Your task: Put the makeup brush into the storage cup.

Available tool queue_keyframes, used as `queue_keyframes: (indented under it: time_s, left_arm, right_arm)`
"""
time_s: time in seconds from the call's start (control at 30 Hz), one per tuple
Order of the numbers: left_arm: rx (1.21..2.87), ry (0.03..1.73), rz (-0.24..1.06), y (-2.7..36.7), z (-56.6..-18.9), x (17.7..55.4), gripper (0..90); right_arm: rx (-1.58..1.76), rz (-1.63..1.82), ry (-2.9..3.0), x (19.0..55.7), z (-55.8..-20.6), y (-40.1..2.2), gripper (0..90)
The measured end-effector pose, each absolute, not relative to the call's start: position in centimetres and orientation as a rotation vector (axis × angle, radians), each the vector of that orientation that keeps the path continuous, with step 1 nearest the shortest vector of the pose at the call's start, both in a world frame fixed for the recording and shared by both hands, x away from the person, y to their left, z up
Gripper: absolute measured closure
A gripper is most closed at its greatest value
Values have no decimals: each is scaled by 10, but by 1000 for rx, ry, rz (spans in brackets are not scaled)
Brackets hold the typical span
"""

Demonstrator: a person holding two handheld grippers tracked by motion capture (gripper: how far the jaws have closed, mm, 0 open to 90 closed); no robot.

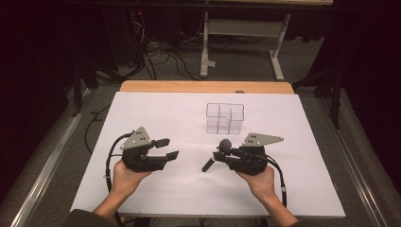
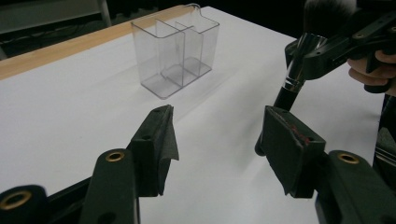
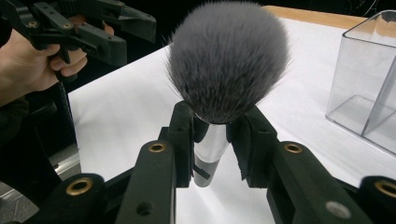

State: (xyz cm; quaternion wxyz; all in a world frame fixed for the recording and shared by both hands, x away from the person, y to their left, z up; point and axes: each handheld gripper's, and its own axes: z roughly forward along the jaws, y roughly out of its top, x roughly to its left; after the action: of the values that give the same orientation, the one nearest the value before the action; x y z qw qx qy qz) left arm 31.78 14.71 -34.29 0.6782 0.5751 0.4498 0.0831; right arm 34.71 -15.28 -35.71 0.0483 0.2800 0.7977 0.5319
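Brush (image 3: 227,65) is sitting gripped in right claw (image 3: 212,140), not yet in clear organizer (image 1: 224,118); left claw (image 2: 217,140) is hovering open, empty.

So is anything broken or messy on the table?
Nothing looks broken or spilled. The clear organizer stands upright and empty on the white sheet. The right gripper holds a makeup brush; the left gripper is open.
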Motion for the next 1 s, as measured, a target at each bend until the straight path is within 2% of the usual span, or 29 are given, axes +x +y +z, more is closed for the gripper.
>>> queue_keyframes:
  time_s: [0.7, 1.0]
  left_arm:
    - [1209, 1039, 290, 181, -342, 309, 421]
    - [1179, 1081, 306, 190, -352, 313, 386]
  right_arm:
    - [861, 1593, 2453, 349, -358, -154, 720]
    - [875, 1582, 2450, 350, -357, -159, 720]
